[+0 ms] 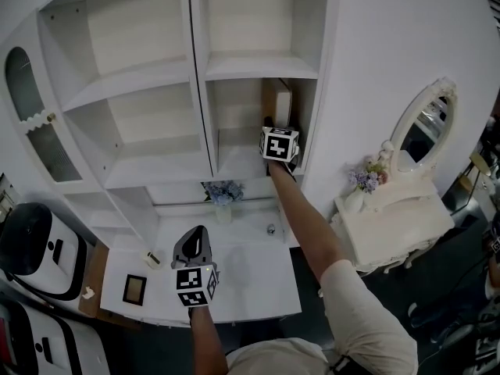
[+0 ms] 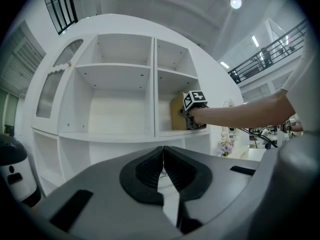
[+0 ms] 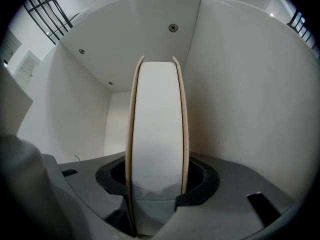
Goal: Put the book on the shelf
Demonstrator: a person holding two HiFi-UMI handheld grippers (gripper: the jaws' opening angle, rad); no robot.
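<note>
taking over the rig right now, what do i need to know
Grippers: the right gripper is shut on the tan-covered book and holds it upright, white page edge toward the gripper. The left gripper has its jaws together, empty, low over the white desk.
Book: in the right-hand column of the white shelf unit, second compartment from the top, near its right wall. Whether its lower edge rests on the board cannot be told.
Done: book brought into the compartment.
Left: set it down, open the right jaws, draw the gripper back out.
</note>
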